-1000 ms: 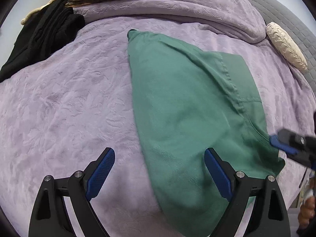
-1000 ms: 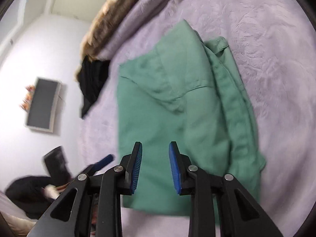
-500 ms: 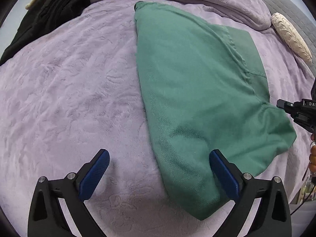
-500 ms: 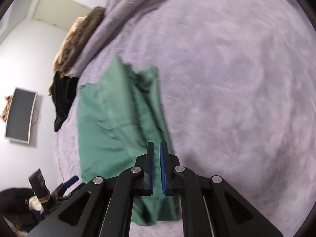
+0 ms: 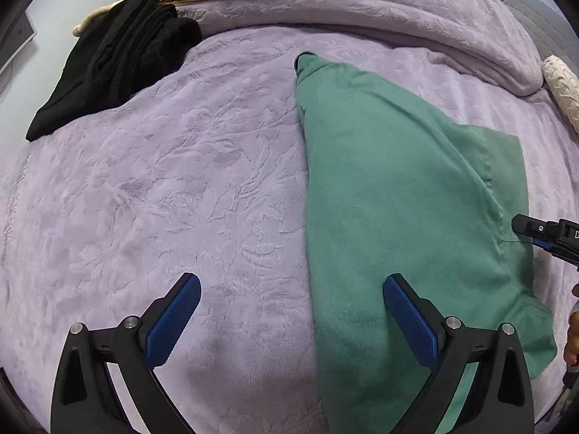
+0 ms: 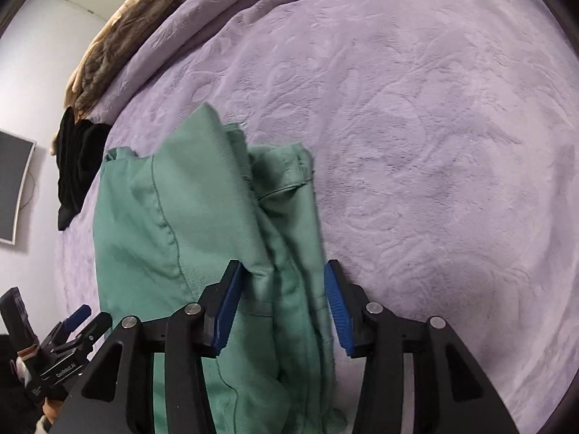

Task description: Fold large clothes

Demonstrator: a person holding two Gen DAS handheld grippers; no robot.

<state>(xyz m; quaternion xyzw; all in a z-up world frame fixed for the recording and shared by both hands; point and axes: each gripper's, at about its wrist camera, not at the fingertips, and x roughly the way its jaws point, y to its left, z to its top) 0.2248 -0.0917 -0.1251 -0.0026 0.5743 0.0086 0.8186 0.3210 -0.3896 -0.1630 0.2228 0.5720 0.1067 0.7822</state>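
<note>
On the purple bed (image 5: 152, 188) the green garment (image 5: 391, 195) lies partly folded, left hand-held gripper (image 5: 289, 322) spread wide, right hand-held gripper (image 6: 282, 300) just reopened astride its bunched edge, probably to regrip.

garment (image 5: 391, 188): plain green
blanket (image 5: 163, 195): lilac, embossed floral swirls
pile (image 5: 115, 58): black
pads (image 5: 173, 322): blue (on black grippers)
cushion (image 5: 562, 86): cream, textured

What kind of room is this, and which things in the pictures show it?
Most likely a bedroom. A lilac bedspread covers a wide bed, a cream pillow lies at its edge, and clothes lie on it: a green garment and a black pile.
</note>
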